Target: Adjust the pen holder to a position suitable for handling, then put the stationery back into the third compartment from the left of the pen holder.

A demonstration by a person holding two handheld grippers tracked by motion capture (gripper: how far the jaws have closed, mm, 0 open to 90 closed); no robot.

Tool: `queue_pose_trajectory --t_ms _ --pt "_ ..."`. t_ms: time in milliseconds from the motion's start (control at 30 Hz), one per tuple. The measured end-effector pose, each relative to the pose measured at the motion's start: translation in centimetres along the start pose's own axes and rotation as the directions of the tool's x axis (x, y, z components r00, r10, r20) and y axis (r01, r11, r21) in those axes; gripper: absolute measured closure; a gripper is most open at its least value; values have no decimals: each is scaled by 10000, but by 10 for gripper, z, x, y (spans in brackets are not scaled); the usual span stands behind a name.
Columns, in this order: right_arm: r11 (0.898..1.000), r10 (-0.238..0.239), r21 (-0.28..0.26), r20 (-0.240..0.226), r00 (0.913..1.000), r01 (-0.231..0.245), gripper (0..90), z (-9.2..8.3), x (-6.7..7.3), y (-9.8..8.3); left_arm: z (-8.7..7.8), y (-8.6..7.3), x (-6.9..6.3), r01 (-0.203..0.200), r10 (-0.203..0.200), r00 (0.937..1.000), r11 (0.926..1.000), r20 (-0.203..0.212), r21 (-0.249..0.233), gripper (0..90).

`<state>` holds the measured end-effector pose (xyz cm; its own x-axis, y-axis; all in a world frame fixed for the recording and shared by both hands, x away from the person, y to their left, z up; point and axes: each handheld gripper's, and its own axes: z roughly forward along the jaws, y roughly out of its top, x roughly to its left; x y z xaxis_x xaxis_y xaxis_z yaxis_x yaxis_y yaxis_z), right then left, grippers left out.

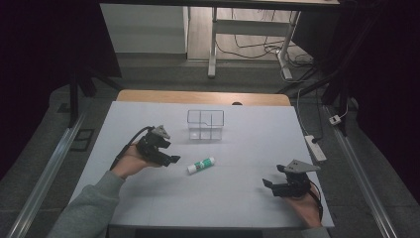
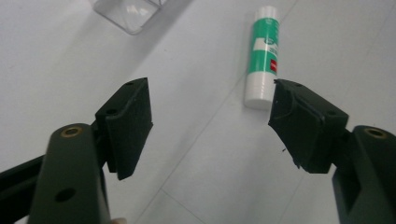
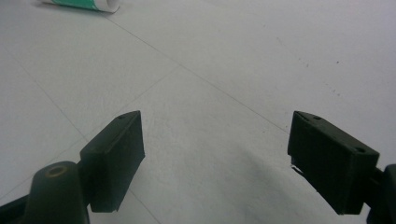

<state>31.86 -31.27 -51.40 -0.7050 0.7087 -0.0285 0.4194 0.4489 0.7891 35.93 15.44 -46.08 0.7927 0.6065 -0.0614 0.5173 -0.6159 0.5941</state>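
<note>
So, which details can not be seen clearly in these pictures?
- Glue stick: label print too small and blurred in the left gripper view; in the right gripper view the top edge cuts it off.
- Clear plastic box: cut off by the top edge in the left gripper view; in the high view, contents too small to tell.

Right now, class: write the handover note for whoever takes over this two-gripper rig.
Left gripper: open, nothing between the jaws, just left of the glue stick.
Right gripper: open, empty, low over the white table at the near right.
Glue stick lies flat mid-table, touched by neither gripper.
Clear container stands behind it, apparently empty.
Done: nothing gripped yet.
Left: probably grasp the glue stick and put it in the container.
</note>
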Motion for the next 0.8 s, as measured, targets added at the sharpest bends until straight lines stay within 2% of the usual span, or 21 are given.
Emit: queue_pose_trajectory --t_ms 133,367,567,800 --pt "10000 21 -20 18 10000 -21 183 1 0 0 1 1 -5 -118 118 9999 9999 -108 63 281" --pt "10000 18 47 11 10000 -18 183 1 0 1 5 4 -15 -243 240 9997 9994 100 252 276" --pt "10000 -48 41 1 10000 48 184 2 0 1 15 5 -23 -132 121 9997 9986 228 510 273" --pt "10000 -49 63 7 10000 49 184 2 0 1 26 12 -31 -240 213 9992 9965 348 805 278"
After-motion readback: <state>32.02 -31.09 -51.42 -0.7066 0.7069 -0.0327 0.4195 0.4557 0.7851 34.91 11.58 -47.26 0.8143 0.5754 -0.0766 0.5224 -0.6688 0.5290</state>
